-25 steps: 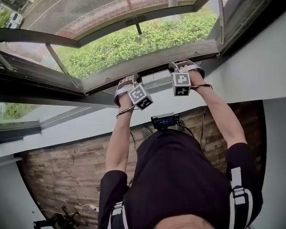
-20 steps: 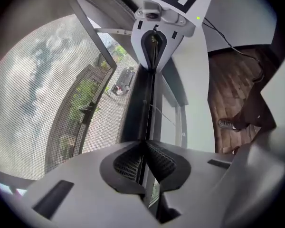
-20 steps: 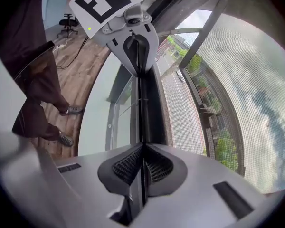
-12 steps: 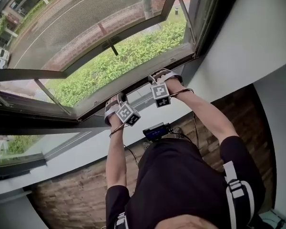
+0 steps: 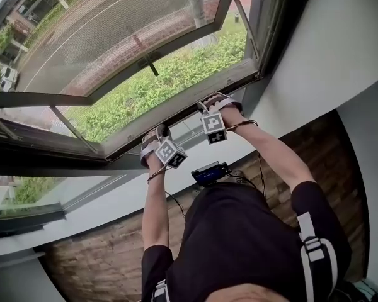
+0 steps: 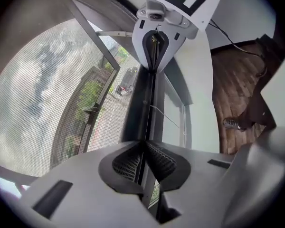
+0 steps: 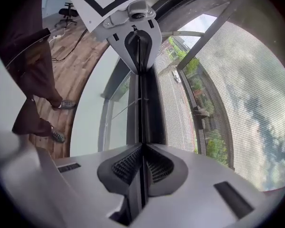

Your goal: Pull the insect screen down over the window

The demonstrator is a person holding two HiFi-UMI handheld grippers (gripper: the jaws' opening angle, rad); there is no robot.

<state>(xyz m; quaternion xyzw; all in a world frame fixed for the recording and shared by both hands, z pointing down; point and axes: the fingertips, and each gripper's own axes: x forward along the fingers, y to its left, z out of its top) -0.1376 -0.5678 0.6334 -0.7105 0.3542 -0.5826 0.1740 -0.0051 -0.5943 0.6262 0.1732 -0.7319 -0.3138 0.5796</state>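
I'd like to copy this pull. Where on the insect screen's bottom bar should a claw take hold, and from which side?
Pinch the thin edge along the bottom bar from the room side, jaws across it: it is flat and narrow. The left claw and right claw are shut on it, spaced apart, likely keeping it level.

Left gripper (image 5: pixel 152 137) left of right gripper (image 5: pixel 211 102), both on screen bar (image 5: pixel 179 110).
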